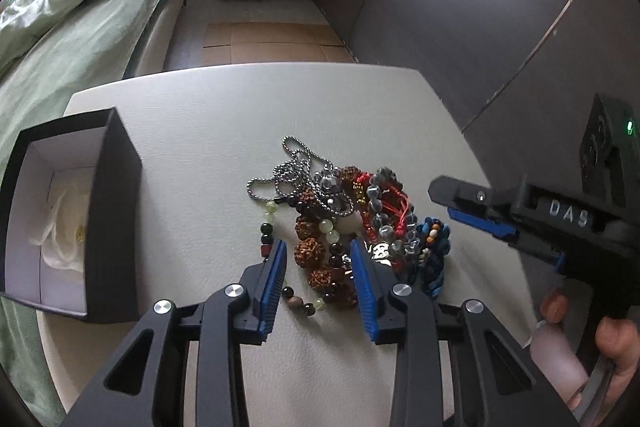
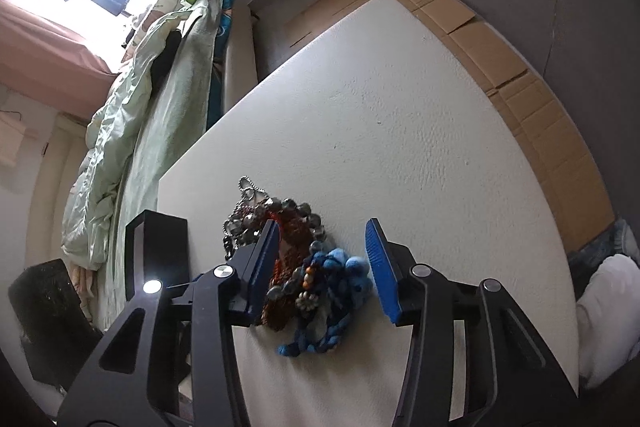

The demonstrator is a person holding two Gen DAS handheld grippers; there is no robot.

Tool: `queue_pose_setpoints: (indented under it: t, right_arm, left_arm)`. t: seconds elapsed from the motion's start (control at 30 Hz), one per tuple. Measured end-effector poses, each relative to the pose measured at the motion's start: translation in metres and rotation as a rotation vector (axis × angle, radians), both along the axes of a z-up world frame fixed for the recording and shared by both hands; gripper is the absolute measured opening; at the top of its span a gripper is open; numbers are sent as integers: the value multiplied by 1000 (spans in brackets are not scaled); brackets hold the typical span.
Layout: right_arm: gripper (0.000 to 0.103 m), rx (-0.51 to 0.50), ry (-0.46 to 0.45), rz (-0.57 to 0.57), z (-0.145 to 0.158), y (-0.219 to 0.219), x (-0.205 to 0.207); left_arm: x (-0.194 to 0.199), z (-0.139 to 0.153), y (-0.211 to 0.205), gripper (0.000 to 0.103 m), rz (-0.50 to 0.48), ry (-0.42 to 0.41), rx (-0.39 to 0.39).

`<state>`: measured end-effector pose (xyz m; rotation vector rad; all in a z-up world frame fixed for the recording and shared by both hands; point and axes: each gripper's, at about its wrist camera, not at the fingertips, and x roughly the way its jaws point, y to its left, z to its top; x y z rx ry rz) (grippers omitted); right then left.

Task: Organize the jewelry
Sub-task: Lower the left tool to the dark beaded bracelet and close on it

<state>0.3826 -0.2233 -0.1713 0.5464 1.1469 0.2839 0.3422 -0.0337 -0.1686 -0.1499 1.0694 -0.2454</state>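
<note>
Left gripper [image 1: 318, 247], ribbed blue pads apart, straddles knobbly brown seed beads [image 1: 310, 253]; right gripper [image 2: 324, 259] stands parted around the blue braided cord [image 2: 340, 291] on the pebbled white table [image 1: 200, 131].

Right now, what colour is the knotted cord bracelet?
Blue; the knotted cord bracelet shows best in the right wrist view.

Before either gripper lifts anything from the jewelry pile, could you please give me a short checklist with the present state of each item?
1. Black box open, ready to receive: ok.
2. Left gripper straddling the brown seed-bead bracelet: ok.
3. Left pads pressing on beads: cannot tell.
4. Right gripper astride the blue braided bracelet, pads apart from it: ok.
5. Pieces separate: not ok, silver chain tangled over beads.
</note>
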Motion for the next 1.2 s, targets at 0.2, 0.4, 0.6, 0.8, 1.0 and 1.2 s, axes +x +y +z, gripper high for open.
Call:
queue_pose_setpoints:
  t: [0.2,0.4,0.6,0.8,1.0,1.2]
  right_arm:
    - [46,-7,7,-1,-4,4,6]
    - [46,-5,7,7,-5,8,8]
    - [46,-5,9,5,-7,6,9]
    - [46,-8,10,-4,-10,6,14]
    - [46,-50,-3,1,-8,13,13]
    - [46,-60,-6,7,-9,14,14]
  left_arm:
    - [6,-15,-14,25,-16,14,77]
    - [7,-15,-9,15,5,18,54]
    - [2,-5,9,15,38,7,-12]
    - [0,-2,20,15,47,18,-53]
    - [1,-9,16,16,40,31,36]
    - [-5,-3,20,6,37,2,53]
